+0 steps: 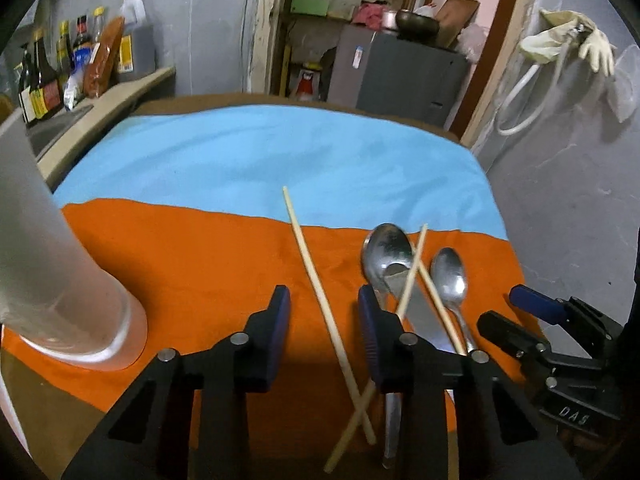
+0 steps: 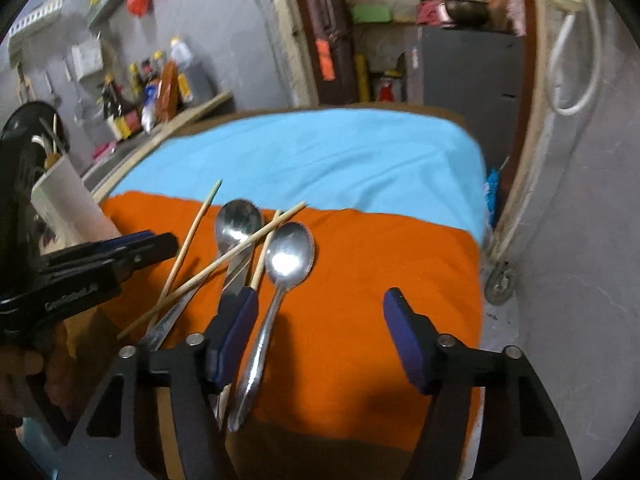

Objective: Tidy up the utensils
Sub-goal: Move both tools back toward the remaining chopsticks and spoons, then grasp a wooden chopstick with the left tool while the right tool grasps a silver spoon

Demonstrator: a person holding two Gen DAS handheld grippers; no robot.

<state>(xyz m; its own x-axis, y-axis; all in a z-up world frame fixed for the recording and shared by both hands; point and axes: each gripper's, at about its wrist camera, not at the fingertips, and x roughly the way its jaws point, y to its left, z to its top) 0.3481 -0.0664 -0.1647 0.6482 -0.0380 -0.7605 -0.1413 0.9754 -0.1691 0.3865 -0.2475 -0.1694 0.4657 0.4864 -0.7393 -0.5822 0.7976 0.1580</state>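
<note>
Several utensils lie on the orange cloth (image 1: 192, 264): a long chopstick (image 1: 320, 292), two crossed chopsticks (image 1: 416, 272), a large spoon (image 1: 386, 252), a smaller spoon (image 1: 450, 276) and a knife (image 1: 424, 320). My left gripper (image 1: 323, 320) is open, its jaws either side of the long chopstick, a little above it. My right gripper (image 2: 318, 332) is open above the cloth; the smaller spoon (image 2: 288, 256) lies just inside its left finger. A white holder cup (image 1: 60, 280) stands at the left. In the right wrist view it (image 2: 68, 200) holds some utensils.
A blue cloth (image 1: 280, 160) covers the far half of the table. A counter with sauce bottles (image 1: 72, 60) runs along the left. A grey cabinet (image 1: 400, 76) and a doorway are beyond. A wall with a hose and glove (image 1: 560, 48) is at the right.
</note>
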